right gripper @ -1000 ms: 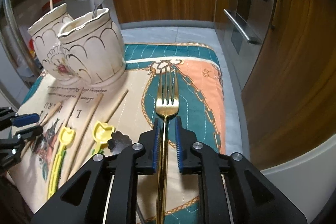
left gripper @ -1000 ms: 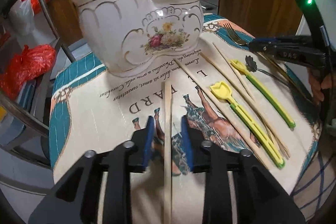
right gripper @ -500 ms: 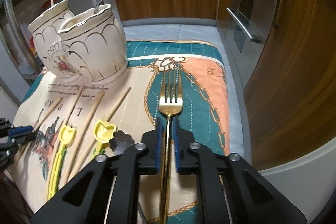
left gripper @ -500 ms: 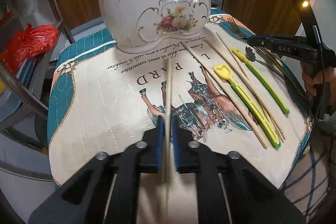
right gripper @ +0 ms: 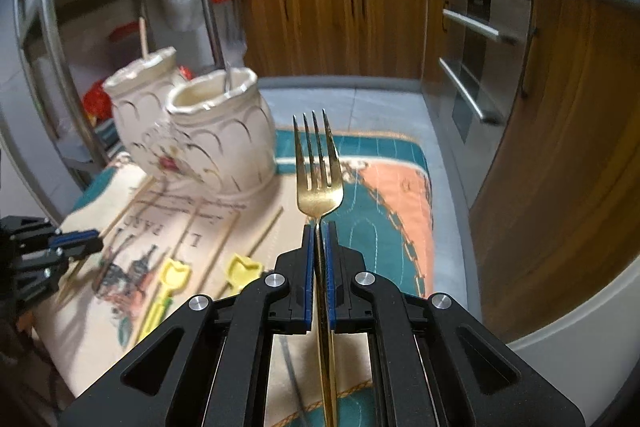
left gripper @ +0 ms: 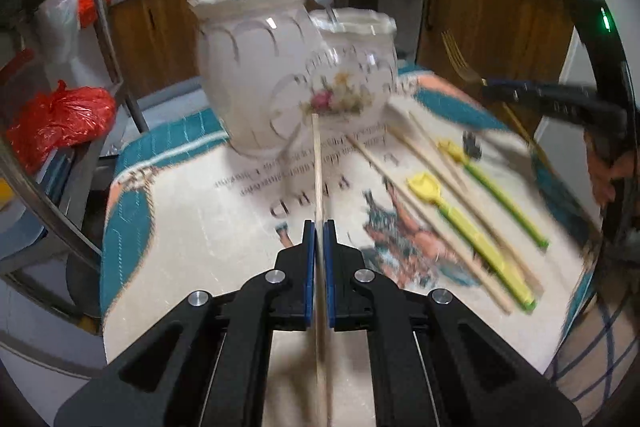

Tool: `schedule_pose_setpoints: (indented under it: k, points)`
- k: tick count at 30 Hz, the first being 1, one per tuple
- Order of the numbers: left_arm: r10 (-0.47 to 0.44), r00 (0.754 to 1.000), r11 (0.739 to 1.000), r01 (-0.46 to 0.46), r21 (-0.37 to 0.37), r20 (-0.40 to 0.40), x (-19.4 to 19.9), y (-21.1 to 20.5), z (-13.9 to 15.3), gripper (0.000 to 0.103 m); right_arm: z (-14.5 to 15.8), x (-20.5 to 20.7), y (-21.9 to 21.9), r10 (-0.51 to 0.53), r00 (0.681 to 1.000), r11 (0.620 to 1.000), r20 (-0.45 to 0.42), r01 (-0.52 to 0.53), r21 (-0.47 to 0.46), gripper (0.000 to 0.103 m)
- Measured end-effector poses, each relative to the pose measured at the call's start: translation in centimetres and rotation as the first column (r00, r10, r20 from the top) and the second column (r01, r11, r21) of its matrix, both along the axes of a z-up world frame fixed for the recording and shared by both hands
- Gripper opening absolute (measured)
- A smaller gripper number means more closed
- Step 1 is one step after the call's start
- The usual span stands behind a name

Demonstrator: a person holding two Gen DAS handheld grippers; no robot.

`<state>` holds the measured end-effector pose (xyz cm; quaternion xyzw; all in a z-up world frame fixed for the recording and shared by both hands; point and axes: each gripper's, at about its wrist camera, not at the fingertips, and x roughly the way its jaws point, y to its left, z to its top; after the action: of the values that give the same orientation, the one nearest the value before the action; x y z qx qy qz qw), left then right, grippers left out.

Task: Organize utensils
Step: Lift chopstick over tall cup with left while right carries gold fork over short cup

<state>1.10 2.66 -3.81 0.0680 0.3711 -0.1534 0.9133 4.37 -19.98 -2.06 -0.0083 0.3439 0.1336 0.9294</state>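
We see the left gripper (left gripper: 319, 227) clamped on a slim, pale wooden chopstick (left gripper: 317, 163), its blue pads pressed to either side; the stick's long axis runs up the middle of the frame, tip toward the glazed ceramic holder (left gripper: 296, 67) — a cream, scalloped double pot with gilt lines and a flower motif. One wooden stick and one silver fork stand in its two cups. In the right wrist view the right gripper (right gripper: 319, 227) is closed tight on a polished gold fork (right gripper: 318, 167), four tines pointing straight up the centre of the frame, raised above the printed cloth mat (right gripper: 400, 195). On the mat at lower right of the left view lie two yellow-and-green plastic spoons (left gripper: 464, 223) among several loose chopsticks, blurred, all slanting the same way.
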Motion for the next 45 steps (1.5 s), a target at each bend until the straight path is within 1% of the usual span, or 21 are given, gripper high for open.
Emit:
schedule_pose_setpoints:
  k: [1, 2, 5, 9, 13, 18, 23, 26, 28, 32, 35, 38, 41, 43, 45]
  points:
    - [0.003, 1.000, 0.999, -0.002, -0.034, 0.027, -0.2, 0.3, 0.6, 0.004, 0.3, -0.1, 0.0, 0.004, 1.000, 1.000, 0.012, -0.004, 0.001, 0.006]
    - [0.010, 0.999, 0.999, -0.008, -0.049, 0.046, -0.3, 0.5, 1.0, 0.004, 0.8, -0.5, 0.0, 0.008, 1.000, 1.000, 0.029, -0.008, 0.004, 0.006]
    - [0.031, 0.995, 0.995, -0.022, -0.092, 0.098, -0.6, 0.9, 2.1, 0.004, 1.8, -1.3, 0.0, 0.019, 0.997, 1.000, 0.072, -0.020, 0.013, 0.006]
    - [0.057, 0.983, 0.990, -0.032, -0.141, 0.177, -1.1, 1.3, 3.7, 0.004, 3.1, -2.1, 0.0, 0.031, 0.990, 0.999, 0.138, -0.036, 0.032, 0.006]
    - [0.071, 0.973, 0.980, -0.027, -0.196, 0.219, -1.2, 1.6, 5.0, 0.004, 4.2, -2.9, 0.2, 0.040, 0.978, 0.997, 0.206, -0.052, 0.056, 0.006]
    - [0.082, 0.955, 0.977, -0.021, -0.210, 0.286, -1.4, 1.7, 6.6, 0.004, 5.8, -3.2, 0.9, 0.037, 0.956, 0.993, 0.291, -0.068, 0.096, 0.006]
    - [0.096, 0.936, 0.974, -0.018, -0.226, 0.339, -0.8, 2.0, 8.2, 0.004, 7.1, -2.8, 1.7, 0.042, 0.942, 0.990, 0.334, -0.085, 0.116, 0.006]
    - [0.101, 0.928, 0.969, -0.010, -0.247, 0.358, 0.0, 2.3, 9.2, 0.004, 8.0, -2.2, 2.3, 0.057, 0.938, 0.988, 0.341, -0.103, 0.117, 0.006]
    - [0.105, 0.923, 0.965, -0.005, -0.260, 0.369, 0.8, 2.7, 10.1, 0.004, 8.5, -1.6, 2.7, 0.069, 0.942, 0.986, 0.329, -0.114, 0.122, 0.006]
    - [0.121, 0.901, 0.962, -0.003, -0.273, 0.416, 2.5, 3.0, 11.9, 0.004, 9.8, -0.5, 3.2, 0.093, 0.943, 0.982, 0.319, -0.140, 0.129, 0.006]
    - [0.141, 0.885, 0.958, -0.009, -0.286, 0.444, 4.2, 3.2, 12.8, 0.004, 10.9, 0.1, 3.5, 0.096, 0.936, 0.979, 0.340, -0.150, 0.135, 0.006]
    - [0.171, 0.878, 0.945, -0.019, -0.325, 0.447, 6.3, 3.7, 13.3, 0.004, 12.0, 1.2, 3.7, 0.095, 0.927, 0.972, 0.362, -0.166, 0.169, 0.006]
    - [0.207, 0.872, 0.925, -0.026, -0.380, 0.443, 8.5, 4.3, 13.5, 0.004, 12.7, 1.8, 3.9, 0.092, 0.917, 0.962, 0.388, -0.183, 0.204, 0.006]
    - [0.222, 0.866, 0.920, -0.034, -0.390, 0.448, 9.7, 4.3, 13.4, 0.004, 13.0, 2.4, 4.0, 0.091, 0.907, 0.952, 0.412, -0.200, 0.230, 0.006]
    - [0.233, 0.857, 0.923, -0.045, -0.382, 0.460, 10.7, 3.8, 13.1, 0.004, 13.3, 3.0, 4.2, 0.085, 0.900, 0.947, 0.428, -0.206, 0.245, 0.006]
